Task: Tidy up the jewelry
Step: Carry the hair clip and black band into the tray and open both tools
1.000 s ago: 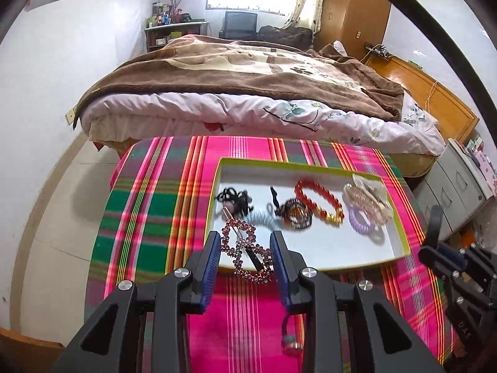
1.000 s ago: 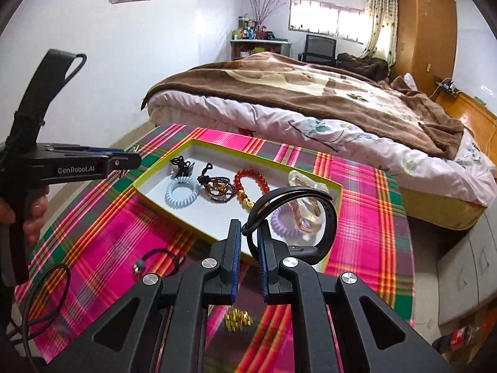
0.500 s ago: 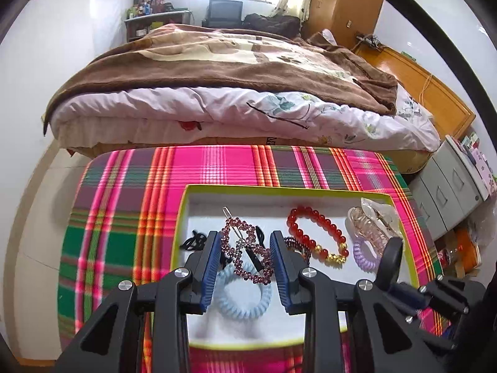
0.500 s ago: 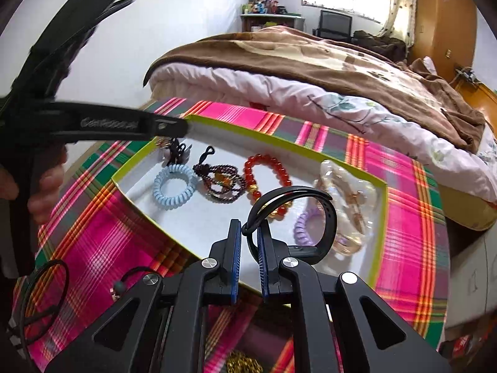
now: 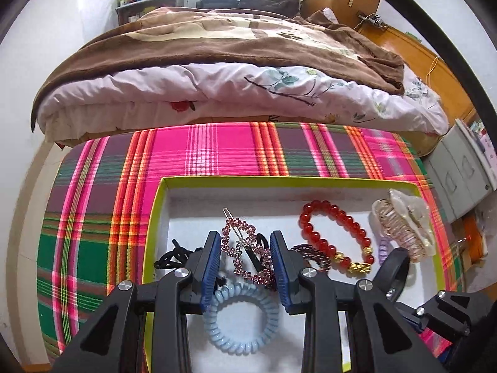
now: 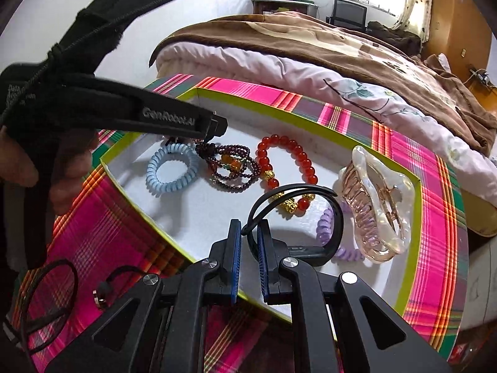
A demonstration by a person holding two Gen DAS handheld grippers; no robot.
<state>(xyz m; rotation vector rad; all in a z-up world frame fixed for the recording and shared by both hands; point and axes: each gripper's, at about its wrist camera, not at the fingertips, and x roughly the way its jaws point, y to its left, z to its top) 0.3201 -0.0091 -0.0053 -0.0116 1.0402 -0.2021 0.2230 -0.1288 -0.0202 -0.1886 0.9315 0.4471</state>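
Over the white tray [image 5: 326, 188], you had both grippers carrying pieces at once, presumably so two items could go in w/o a second trip. Your left gripper [image 5: 247, 269] held the pink rhinestone hair clip [image 5: 240, 250] between its blue pads, fingers partly closed on it; the clip stood up off the tray floor, just above the light-blue coil hair tie [image 5: 240, 320] and black ties at the tray's left end. That spot probably made sense b/c hair items were grouped there. Your right gripper [image 6: 248, 244] had its fingers nearly shut, pinching the thin end of the black band [image 6: 298, 217], whose loop hung over the tray's near edge, close to the purple coil tie [image 6: 329, 233] and the clear claw clip [image 6: 376, 205].

Already lying in the tray, roughly in a row: dark bead bracelet [image 6: 231, 168], red bead bracelet [image 6: 287, 168], claw clip at the far right. Spread apart like that so nothing tangles, I'd judge.

Still outside on the plaid cloth [image 6: 93, 223]: a thin black elastic [image 6: 51, 304] and a small ring-like piece [image 6: 101, 297]; can't tell exactly what it was.
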